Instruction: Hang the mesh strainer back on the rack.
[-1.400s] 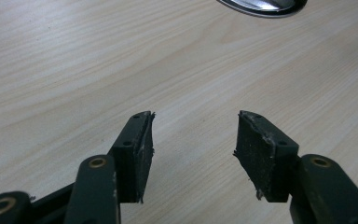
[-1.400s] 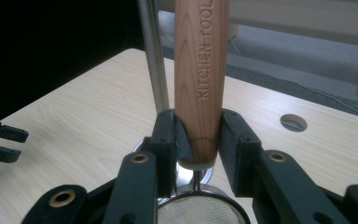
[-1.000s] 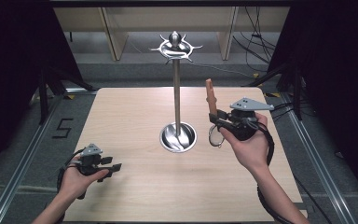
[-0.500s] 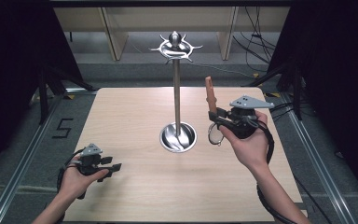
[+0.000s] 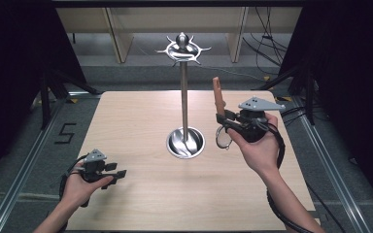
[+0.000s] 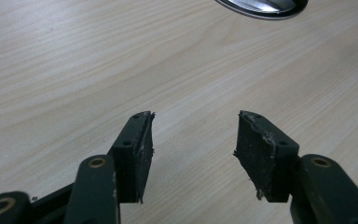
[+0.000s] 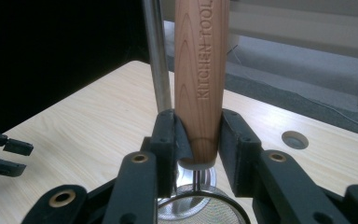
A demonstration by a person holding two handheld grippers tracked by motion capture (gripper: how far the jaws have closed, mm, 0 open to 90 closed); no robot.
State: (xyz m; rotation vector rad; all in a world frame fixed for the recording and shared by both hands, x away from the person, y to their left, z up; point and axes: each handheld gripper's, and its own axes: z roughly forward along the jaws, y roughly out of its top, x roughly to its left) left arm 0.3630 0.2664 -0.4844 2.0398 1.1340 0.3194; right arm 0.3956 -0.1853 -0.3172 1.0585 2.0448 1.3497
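A tall metal stand point(image 5: 184, 102) with hooks point(image 5: 182, 48) at its top rises from a round base point(image 5: 186, 142) in the middle of the wooden table point(image 5: 141, 121). Just right of the pole, my right gripper point(image 5: 222, 121) is shut on a wooden handle point(image 5: 218, 94) that points up; a small wire strainer ring point(image 5: 222, 137) hangs below the jaws. In the right gripper view the pads clamp the handle point(image 7: 200, 70), marked KITCHEN TOOL, with the mesh point(image 7: 196, 210) beneath and the pole point(image 7: 157, 56) behind. My left gripper point(image 5: 119, 174) rests open and holds nothing at the front left; its fingers point(image 6: 135, 149) stand apart over bare wood.
The stand's shiny base point(image 6: 261, 5) lies ahead of the left gripper. A round grommet hole point(image 7: 294, 138) sits in the tabletop. Metal rails run along both table sides, with cables and shelving beyond the far edge. Dark curtains close in both flanks.
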